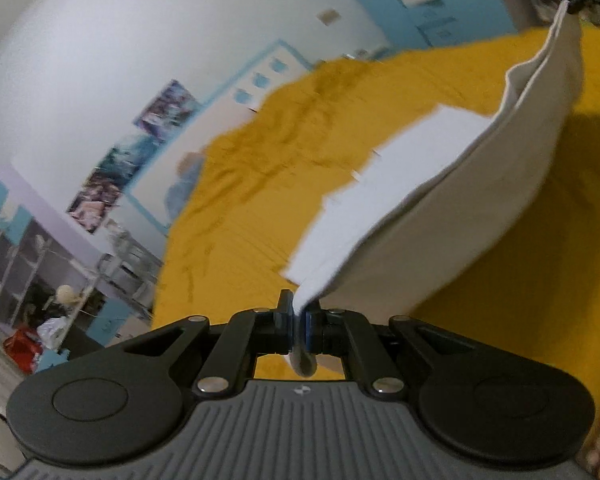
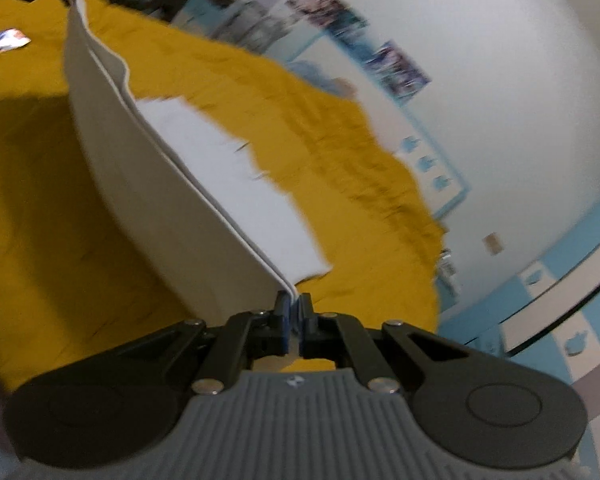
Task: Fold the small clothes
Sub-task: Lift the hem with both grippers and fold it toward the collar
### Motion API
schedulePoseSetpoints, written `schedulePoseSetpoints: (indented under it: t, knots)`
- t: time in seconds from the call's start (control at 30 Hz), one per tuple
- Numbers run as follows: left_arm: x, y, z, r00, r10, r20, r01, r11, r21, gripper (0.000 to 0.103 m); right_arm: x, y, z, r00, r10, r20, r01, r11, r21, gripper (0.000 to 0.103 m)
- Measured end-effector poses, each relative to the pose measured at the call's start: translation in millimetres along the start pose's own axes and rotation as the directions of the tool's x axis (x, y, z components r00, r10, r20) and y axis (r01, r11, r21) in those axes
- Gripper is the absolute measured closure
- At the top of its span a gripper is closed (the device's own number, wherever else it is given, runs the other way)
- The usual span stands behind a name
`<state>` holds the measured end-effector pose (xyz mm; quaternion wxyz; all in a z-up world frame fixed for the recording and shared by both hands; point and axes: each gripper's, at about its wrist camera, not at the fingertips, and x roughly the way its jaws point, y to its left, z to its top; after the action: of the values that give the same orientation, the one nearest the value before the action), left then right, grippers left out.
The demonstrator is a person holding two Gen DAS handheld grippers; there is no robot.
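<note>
yellow bedspread (image 1: 240,208) beneath; left gripper (image 1: 299,320) and right gripper (image 2: 295,320) each clamped on white garment (image 1: 480,200) edge, stretched between them.

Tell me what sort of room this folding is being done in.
Probably a classroom or playroom, though the blur leaves it unsure: a mustard-yellow cloth covers the work surface, photo posters and blue-framed boards hang on the white wall, and cluttered shelves stand alongside.
</note>
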<state>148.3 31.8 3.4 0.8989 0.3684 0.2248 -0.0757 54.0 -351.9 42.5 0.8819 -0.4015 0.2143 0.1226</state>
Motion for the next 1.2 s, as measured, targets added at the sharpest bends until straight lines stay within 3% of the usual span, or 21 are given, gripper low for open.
schedulePoseSetpoints:
  t: [0.3, 0.63, 0.9, 1.2]
  knots:
    - [59, 54, 50, 0.997, 0.064, 0.039, -0.058, 0.989, -0.132, 0.098, 56, -64, 68, 0.989, -0.129, 0.068, 0.127, 0.991, 0.033, 0.103]
    - [158, 88, 75, 0.998, 0.06, 0.038, -0.047, 0.962, -0.269, 0.098, 188, -120, 128, 0.981, -0.173, 0.09, 0.164, 0.982, 0.096, 0.103]
    - [263, 85, 60, 0.998, -0.023, -0.05, 0.005, 0.939, -0.344, 0.097, 331, -117, 132, 0.993, -0.113, 0.022, 0.108, 0.982, 0.157, 0.103]
    - [356, 62, 20, 0.974, -0.157, -0.163, 0.079, 0.91, -0.407, 0.092, 469, -68, 101, 0.994, -0.017, -0.106, 0.035, 0.984, 0.176, 0.103]
